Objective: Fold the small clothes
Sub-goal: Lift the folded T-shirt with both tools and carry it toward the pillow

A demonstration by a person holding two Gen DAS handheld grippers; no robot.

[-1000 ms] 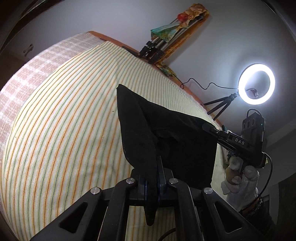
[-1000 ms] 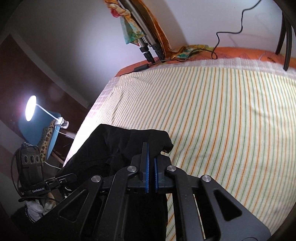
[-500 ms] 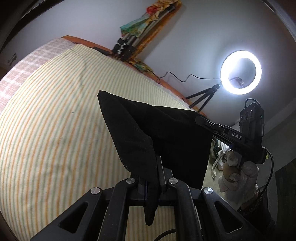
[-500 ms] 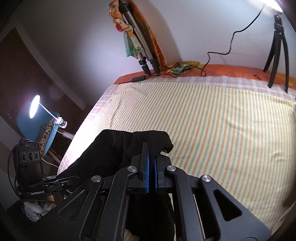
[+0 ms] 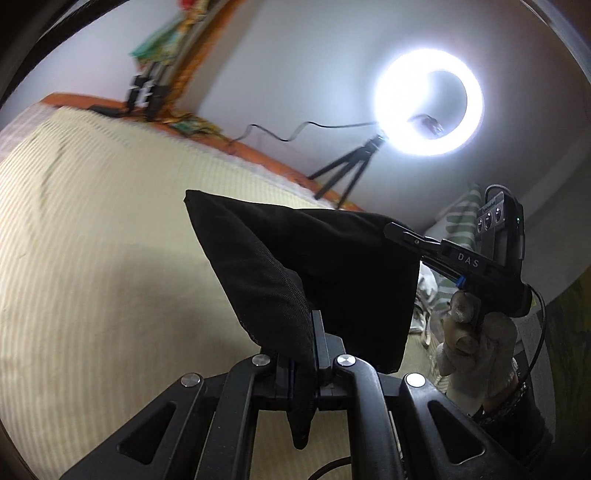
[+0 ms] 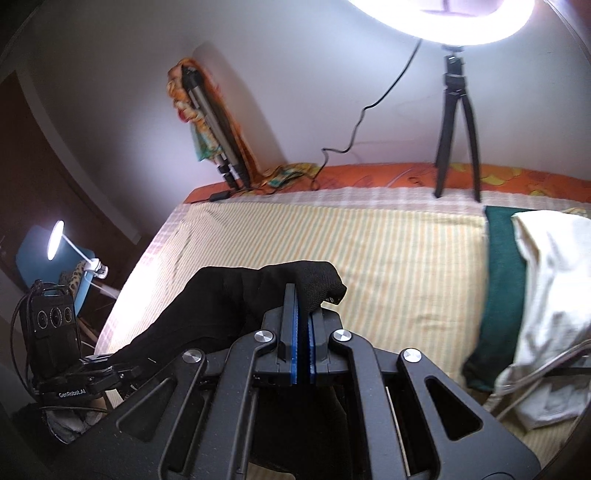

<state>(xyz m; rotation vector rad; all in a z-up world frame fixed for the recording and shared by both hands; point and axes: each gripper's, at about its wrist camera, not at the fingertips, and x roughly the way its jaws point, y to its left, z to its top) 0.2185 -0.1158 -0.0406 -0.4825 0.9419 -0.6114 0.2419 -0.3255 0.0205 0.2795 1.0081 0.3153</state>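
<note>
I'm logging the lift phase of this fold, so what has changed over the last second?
Both claws swung up and rightward with the black garment: the ring light looms larger, and a white and green clothes pile came into the right view. Unchanged: left claw and right claw stay clamped on the cloth, stretched above the striped bedsheet.

My cloth point(image 5: 314, 266) hides my left fingertips, the bedsheet point(image 5: 92, 240) is blurred, the ring light point(image 6: 443, 18) cut off
</note>
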